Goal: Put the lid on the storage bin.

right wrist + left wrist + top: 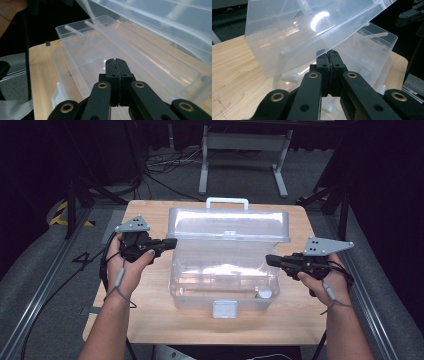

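A clear plastic storage box (225, 282) stands on the wooden table (150, 320), its lid (230, 222) swung up and tilted back. My left gripper (172, 243) is shut at the lid's left end. In the left gripper view its closed tip (329, 53) sits right at the lid's (294, 32) lower edge, and I cannot tell whether it touches. My right gripper (270, 260) is shut with nothing in it, by the box's right wall. In the right gripper view its tip (115, 61) points over the open box (82, 50) under the lid (160, 17).
A white carry handle (227, 201) tops the lid and a white latch (224, 309) hangs at the box's front. A small white object (263, 293) lies in the box's front right corner. Metal frame legs (204, 170) and cables stand beyond the table.
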Motion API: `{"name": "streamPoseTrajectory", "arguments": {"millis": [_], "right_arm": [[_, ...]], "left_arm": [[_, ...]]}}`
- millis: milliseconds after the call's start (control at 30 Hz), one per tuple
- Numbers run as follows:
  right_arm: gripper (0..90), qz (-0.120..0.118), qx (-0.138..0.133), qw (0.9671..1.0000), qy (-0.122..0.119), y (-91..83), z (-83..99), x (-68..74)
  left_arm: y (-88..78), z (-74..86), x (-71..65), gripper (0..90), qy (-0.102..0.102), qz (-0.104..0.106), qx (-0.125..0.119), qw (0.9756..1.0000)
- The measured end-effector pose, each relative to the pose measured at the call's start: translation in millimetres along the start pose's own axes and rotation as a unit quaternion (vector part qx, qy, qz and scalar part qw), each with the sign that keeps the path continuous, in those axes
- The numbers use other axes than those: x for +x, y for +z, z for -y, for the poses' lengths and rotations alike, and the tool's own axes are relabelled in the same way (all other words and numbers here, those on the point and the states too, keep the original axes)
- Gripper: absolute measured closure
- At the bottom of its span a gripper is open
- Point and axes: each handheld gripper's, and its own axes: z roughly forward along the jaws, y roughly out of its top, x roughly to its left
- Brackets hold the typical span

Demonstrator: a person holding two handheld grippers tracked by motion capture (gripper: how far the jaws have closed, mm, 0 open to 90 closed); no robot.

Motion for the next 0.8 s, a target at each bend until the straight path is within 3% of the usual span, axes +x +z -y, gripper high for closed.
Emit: {"name": "streamPoseTrajectory", "arguments": {"millis": [33, 233, 467, 800], "right_arm": [[89.9, 0.009, -0.004, 0.9999, 0.013, -4.0, 2.5, -2.7], [89.9, 0.025, -0.004, 0.9992, 0.031, -9.1, 7.0, -8.0], [89.9, 0.032, 0.000, 0.9985, 0.044, -12.0, 11.0, -11.7], [89.9, 0.038, 0.007, 0.9979, 0.052, -16.3, 13.8, -14.6]], "left_arm": [[0.0, 0.4, -0.4, 88.8, 0.002, -0.001, 0.001, 1.0000], [0.7, 3.1, -5.5, 88.7, 0.012, -0.008, 0.014, 0.9998], [0.2, 8.0, -10.0, 88.7, 0.015, -0.009, 0.023, 0.9996], [-0.1, 13.2, -10.0, 88.8, 0.016, 0.008, 0.033, 0.9993]]}}
